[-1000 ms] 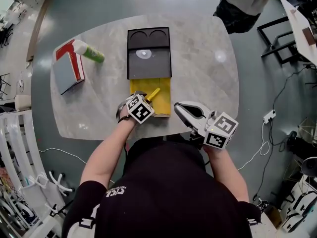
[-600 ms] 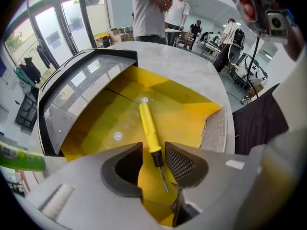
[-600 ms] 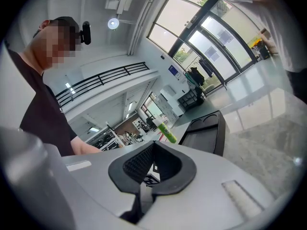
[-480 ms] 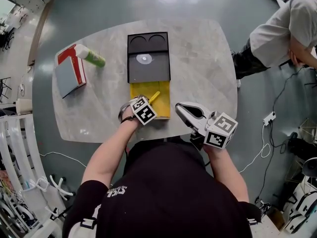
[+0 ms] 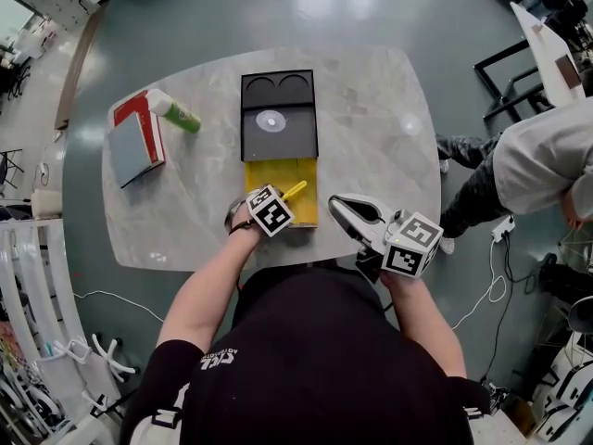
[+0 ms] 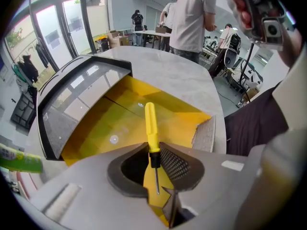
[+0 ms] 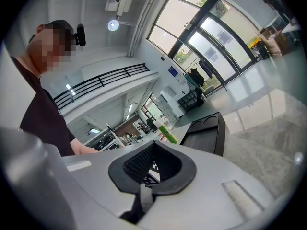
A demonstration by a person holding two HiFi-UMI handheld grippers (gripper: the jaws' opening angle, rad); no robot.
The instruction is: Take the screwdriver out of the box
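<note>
The left tool is clamped on the screwdriver, gripped at the black collar where the yellow handle meets the thin shaft. The handle is pointed away from the tool, out over the yellow tray of the box. The bare metal tip is drawn back between the jaws, toward the person. In the head view the long axis is seen to run diagonally, from lower left to upper right, at the lower right corner of the tray. Whether the handle touches the tray floor cannot be told.

The right tool is closed on nothing and is held at the lower middle of the head view, off the near edge of the worktop, farther from the tray. The coming move is judged to be a lift and a pull back along that axis by the left tool, until the handle is clear of the tray wall.
</note>
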